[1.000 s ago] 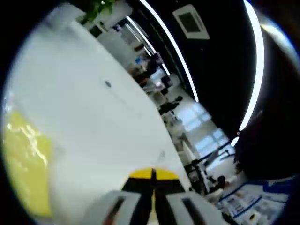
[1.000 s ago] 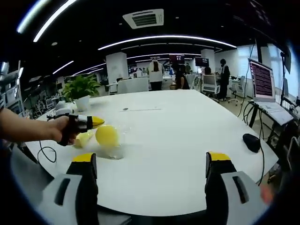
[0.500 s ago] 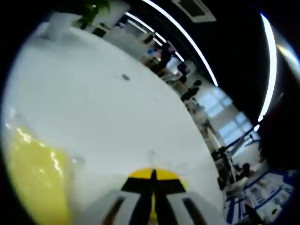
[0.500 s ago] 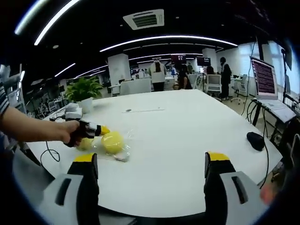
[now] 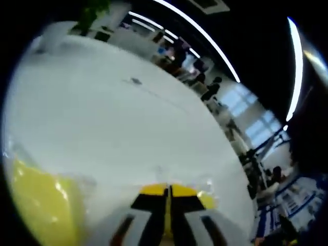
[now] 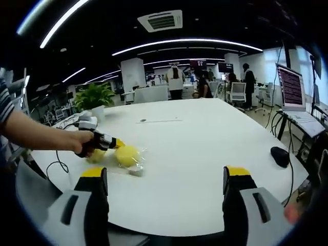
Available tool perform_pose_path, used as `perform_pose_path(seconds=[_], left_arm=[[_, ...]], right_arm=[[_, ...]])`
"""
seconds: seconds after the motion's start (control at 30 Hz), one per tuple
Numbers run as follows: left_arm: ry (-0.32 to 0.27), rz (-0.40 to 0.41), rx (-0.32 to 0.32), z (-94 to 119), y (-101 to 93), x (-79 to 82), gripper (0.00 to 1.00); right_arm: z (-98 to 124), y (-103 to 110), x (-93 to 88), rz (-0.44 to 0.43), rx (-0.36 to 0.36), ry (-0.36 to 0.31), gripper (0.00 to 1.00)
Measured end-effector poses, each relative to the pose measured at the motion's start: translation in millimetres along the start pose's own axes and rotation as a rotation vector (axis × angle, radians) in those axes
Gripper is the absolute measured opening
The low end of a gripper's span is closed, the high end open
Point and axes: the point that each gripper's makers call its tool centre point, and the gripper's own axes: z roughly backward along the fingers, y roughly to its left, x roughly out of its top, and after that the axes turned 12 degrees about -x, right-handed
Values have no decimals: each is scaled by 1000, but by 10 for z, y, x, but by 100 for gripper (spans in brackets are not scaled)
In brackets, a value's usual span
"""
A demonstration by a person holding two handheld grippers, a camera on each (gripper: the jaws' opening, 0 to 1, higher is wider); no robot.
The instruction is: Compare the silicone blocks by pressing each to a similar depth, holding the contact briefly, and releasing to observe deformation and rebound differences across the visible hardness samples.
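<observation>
Silicone blocks: one rounded yellow block point(image 6: 127, 154) lies on the white table point(image 6: 205, 154), inside a clear plastic wrapping point(image 6: 134, 165) that glints around it; a second, paler yellow block point(image 6: 95, 156) sits just beside it, partly hidden under the person's hand point(image 6: 88, 143). Location: near the table's left edge in the right gripper view, well apart from the right gripper. Left gripper point(image 6: 117, 143): seen in the right gripper view held in that hand, its yellow tip touching or very nearly touching the rounded block; in the left gripper view its own two jaws point(image 5: 167, 190) rise side by side with their yellow-capped tips pressed together, nothing visible between them, a blurred yellow mass point(image 5: 43, 205) filling the lower left and a glint of clear film near the tips. Right gripper point(image 6: 164, 179): jaws spread wide apart, nothing between them, hovering over the table's near edge. Other items on the table: a potted green plant point(image 6: 95, 97) at the far left, a white device point(image 6: 86, 123) behind the hand, a dark cable point(image 6: 54, 166) trailing off the edge, a black mouse point(image 6: 280, 156) at the right. Surroundings: an open laptop point(image 6: 289, 89) on a stand at the right; people standing in the office point(image 6: 177, 82) beyond the table.
</observation>
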Motion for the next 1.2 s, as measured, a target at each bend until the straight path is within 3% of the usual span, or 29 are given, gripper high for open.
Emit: perform_pose_path(seconds=[0.03,0.1,0.23,0.3,0.37,0.4,0.5,0.63,0.77,0.83,0.93,1.07,1.2], left_arm=[[9,-34,-7,-1,-10,0,5],[7,-10,-12,-6,-28,-8,17],[19,-61,-4,18,-75,-19,16],[8,-61,1,41,-82,-8,24],[-22,-44,-71,47,-199,33,28],[-24,-60,-54,89,-179,40,31],[-57,-230,5,178,-109,173,44],[-96,-303,-2,247,-207,312,78],[-76,-414,-27,404,-402,376,84],[-100,-460,-38,533,-504,429,100],[-102,-538,-43,764,-561,485,100],[-122,-538,-36,1108,-588,511,100],[-178,-642,-8,1577,-671,620,100]], right_arm=[[13,-4,-1,-4,2,-2,86],[33,-9,-22,-2,3,5,86],[83,-10,-40,4,10,6,84],[108,-8,-40,-1,14,5,84],[129,-3,-22,-10,16,-6,84],[152,6,-2,-14,20,-14,83],[202,89,165,-16,51,-99,81],[198,118,158,17,55,-96,81],[144,108,87,25,49,-69,82],[91,107,83,15,42,-70,89],[14,171,64,15,62,-59,91],[-70,295,69,10,92,-60,95],[-135,426,126,23,122,-86,96]])
